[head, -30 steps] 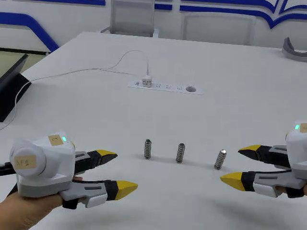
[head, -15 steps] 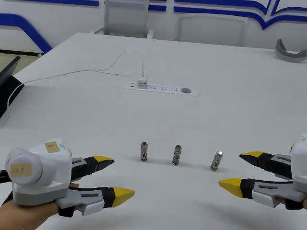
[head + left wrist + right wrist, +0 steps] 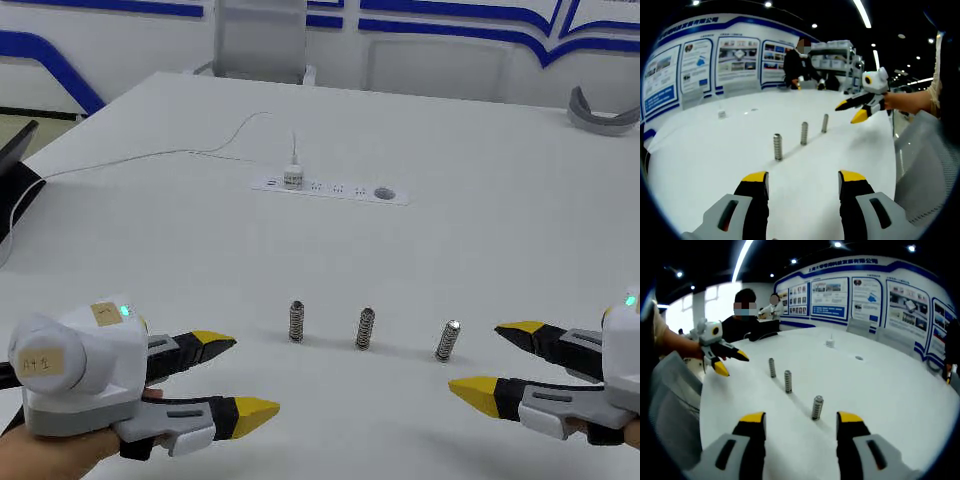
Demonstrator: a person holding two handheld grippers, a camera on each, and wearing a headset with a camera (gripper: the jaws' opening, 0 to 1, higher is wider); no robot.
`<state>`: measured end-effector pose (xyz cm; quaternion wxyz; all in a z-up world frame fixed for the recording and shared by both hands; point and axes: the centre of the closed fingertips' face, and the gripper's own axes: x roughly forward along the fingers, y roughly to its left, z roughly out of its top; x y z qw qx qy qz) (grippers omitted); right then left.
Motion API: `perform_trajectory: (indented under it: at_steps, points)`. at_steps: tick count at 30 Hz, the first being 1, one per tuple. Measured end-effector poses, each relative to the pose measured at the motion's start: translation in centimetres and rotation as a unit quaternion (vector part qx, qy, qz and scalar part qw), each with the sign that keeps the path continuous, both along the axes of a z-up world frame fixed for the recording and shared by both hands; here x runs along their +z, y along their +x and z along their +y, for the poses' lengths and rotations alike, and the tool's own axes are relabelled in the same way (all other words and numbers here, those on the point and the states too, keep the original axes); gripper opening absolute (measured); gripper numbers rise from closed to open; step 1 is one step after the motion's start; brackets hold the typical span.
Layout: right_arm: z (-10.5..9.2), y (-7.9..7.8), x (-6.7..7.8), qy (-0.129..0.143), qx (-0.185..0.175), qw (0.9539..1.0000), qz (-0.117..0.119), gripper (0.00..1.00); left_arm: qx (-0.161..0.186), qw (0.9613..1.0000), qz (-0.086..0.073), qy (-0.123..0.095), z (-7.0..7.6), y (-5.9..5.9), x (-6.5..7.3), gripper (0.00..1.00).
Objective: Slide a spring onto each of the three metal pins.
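Note:
Three short metal pins stand upright in a row on the white table, each with a coil spring around it: left pin, middle pin, right pin with a shiny tip. My left gripper is open and empty, a hand's width left of the row. On the other side, just beyond the right pin, my right gripper is also open and empty. The left gripper view has the row ahead of my left gripper. In the right gripper view the nearest pin stands just beyond my right gripper.
A white power strip with a plugged-in charger and cable lies farther back on the table. A chair stands at the far end. A dark screen edge is at the left. People stand in the background.
The head camera has shifted, so the table sits lower in the picture. Both grippers stay open and have drawn back slightly from the pins. The pins have not moved.

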<state>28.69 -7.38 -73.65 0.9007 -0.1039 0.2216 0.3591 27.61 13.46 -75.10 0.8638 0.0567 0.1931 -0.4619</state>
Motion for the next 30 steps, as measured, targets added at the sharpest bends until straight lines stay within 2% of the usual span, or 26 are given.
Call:
perform_trajectory:
  at_steps: [30]
  points:
    - [-0.01, -0.01, -0.44, -0.003, -0.002, 1.0, 0.006, 0.59, 0.001, 1.0, 0.004, -0.003, -0.15, -0.12, -0.25, 0.57]
